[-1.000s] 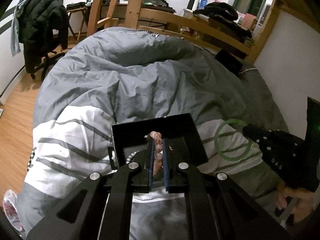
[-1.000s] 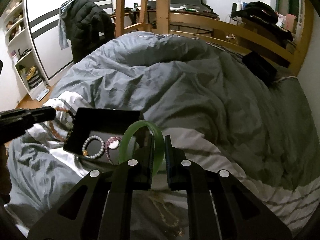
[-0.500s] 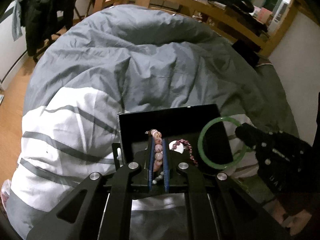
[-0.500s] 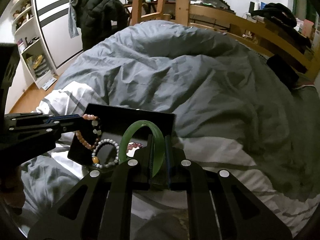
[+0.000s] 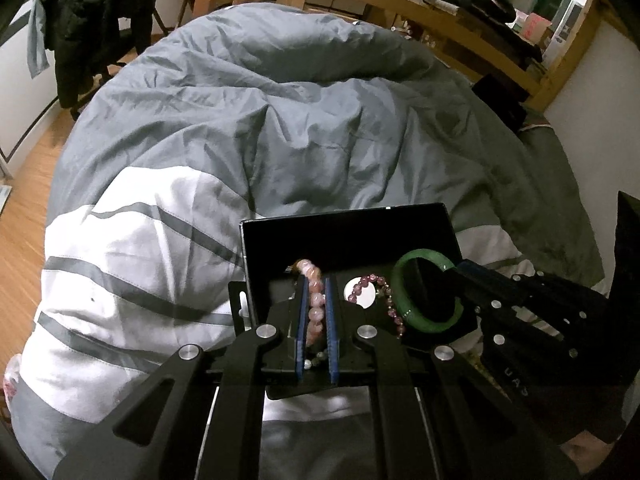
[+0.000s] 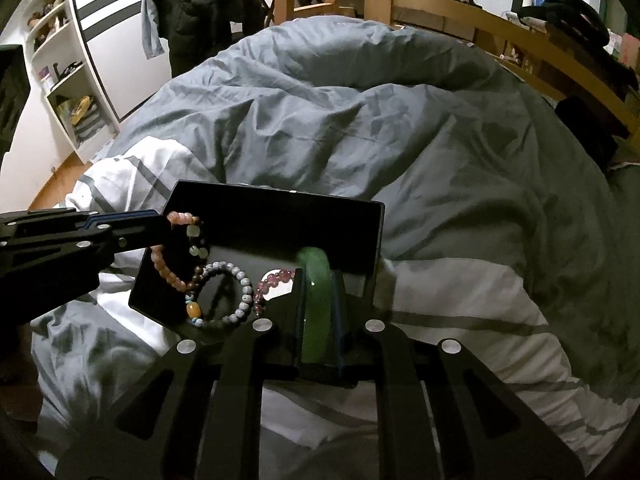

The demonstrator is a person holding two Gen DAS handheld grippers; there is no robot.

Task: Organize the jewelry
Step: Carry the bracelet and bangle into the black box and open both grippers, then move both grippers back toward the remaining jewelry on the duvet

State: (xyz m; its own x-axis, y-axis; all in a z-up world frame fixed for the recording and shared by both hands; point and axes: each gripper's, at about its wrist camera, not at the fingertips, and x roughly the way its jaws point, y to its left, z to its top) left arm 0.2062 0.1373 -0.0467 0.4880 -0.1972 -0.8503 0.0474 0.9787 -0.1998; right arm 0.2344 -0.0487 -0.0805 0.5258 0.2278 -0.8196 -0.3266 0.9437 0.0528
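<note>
Your left gripper (image 5: 316,312) pinches the pink bead bracelet (image 5: 314,300) between nearly closed pads; your right gripper (image 6: 318,312) likewise clamps the green bangle (image 6: 316,292). Both hang over the black box (image 6: 280,224) on the duvet (image 6: 360,120).

A rumpled grey duvet (image 5: 280,128) with white and dark stripes covers the bed, framed by a wooden bed rail (image 5: 460,36). A dark jacket (image 6: 208,4) hangs beside white shelves (image 6: 68,92), over a wooden floor (image 5: 24,184).
</note>
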